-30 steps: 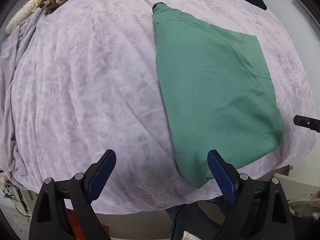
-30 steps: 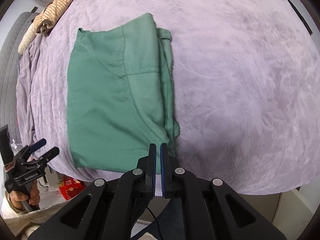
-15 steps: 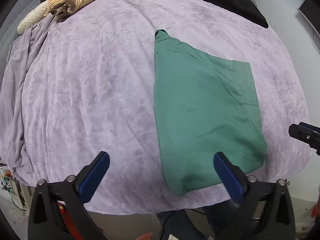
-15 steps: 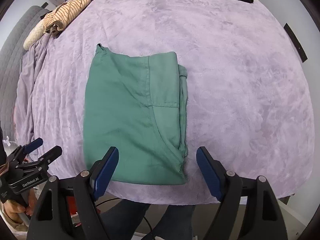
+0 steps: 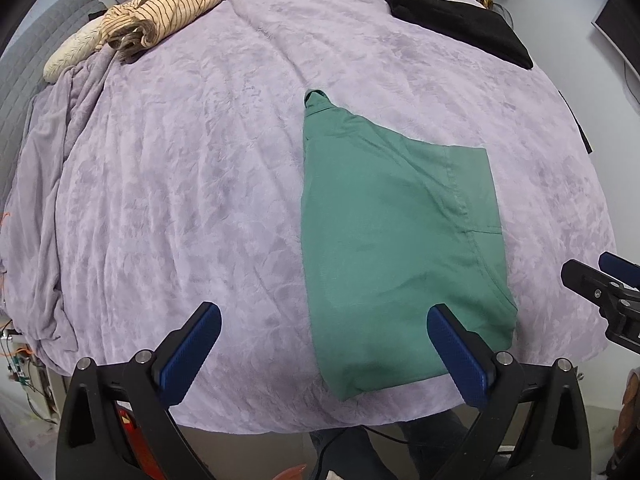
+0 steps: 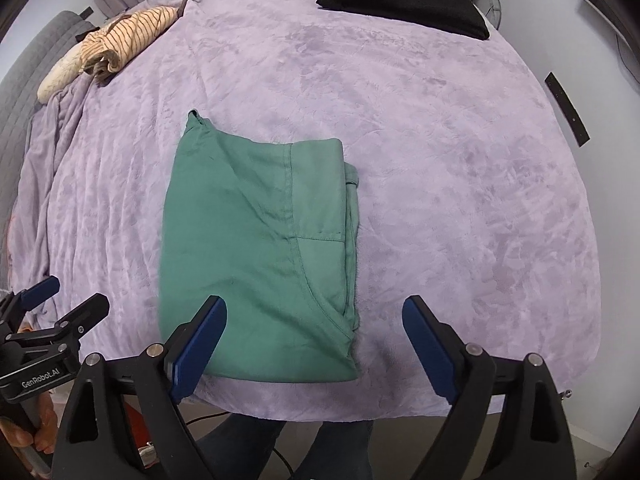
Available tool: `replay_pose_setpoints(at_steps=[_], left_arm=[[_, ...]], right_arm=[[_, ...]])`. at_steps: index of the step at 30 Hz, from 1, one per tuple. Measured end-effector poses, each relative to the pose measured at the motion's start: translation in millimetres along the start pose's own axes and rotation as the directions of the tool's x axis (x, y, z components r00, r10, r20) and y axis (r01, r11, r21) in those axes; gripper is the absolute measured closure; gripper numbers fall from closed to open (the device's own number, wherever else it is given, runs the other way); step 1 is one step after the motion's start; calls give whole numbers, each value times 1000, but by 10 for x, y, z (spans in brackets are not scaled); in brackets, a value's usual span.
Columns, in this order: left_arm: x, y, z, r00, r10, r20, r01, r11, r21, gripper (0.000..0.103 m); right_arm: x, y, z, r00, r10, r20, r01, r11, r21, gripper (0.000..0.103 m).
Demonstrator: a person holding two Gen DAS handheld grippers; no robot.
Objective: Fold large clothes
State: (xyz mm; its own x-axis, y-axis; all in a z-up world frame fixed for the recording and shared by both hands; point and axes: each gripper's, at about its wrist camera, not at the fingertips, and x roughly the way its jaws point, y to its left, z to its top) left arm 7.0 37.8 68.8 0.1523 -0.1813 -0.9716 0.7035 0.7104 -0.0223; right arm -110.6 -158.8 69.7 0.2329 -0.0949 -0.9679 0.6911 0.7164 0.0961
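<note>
Hidden or cut off first: underside layers of the folded green garment [image 6: 256,248] out of sight, only a stacked edge showing along its right side in the right wrist view. Can't tell garment type for sure; seam and a pocket-like stitched panel visible. Black clothing [image 6: 400,4] at the far edge partly cropped by the fisheye rim. Striped beige garment [image 5: 160,12] bunched up far left, shape unclear. Person's legs barely visible below the bed edge.

Orientation: green garment folded to a rough rectangle, long axis running away from the cameras, from the near bed edge toward the middle of the purple blanket [image 6: 460,200]. Small tab or loop sticking out at the far left corner. Near short edge just inside the blanket's near border.

Relative to jaws: left gripper [image 5: 324,354] spread wide, holding nothing, raised above the near edge; the garment's near end fills the right part of the gap, right pad overlapping its near right corner in frame. Right gripper [image 6: 316,354] also spread wide, nothing held; left pad overlapping the garment's near left portion, right pad over bare blanket. No contact visible with the cloth on either side.
</note>
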Motion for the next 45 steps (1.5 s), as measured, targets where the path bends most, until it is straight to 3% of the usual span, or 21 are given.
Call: replay_pose_setpoints(at_steps=[6,16,45], left_arm=[[-57,-78,-21,999,29,28,-30,999,18,0],[-95,-169,-48,997,52,49,-54,998,38,0],[-112,-193,-47,997,56,51,-57,998,35,0]], right_arm=[[-49,5,-3,999,-38,19,38,999,6,11],[-62,66,-32,1000,-24,-4,24,1000,-5,10],[-68,77,-37,999,-36,-16,36,999,-8,10]])
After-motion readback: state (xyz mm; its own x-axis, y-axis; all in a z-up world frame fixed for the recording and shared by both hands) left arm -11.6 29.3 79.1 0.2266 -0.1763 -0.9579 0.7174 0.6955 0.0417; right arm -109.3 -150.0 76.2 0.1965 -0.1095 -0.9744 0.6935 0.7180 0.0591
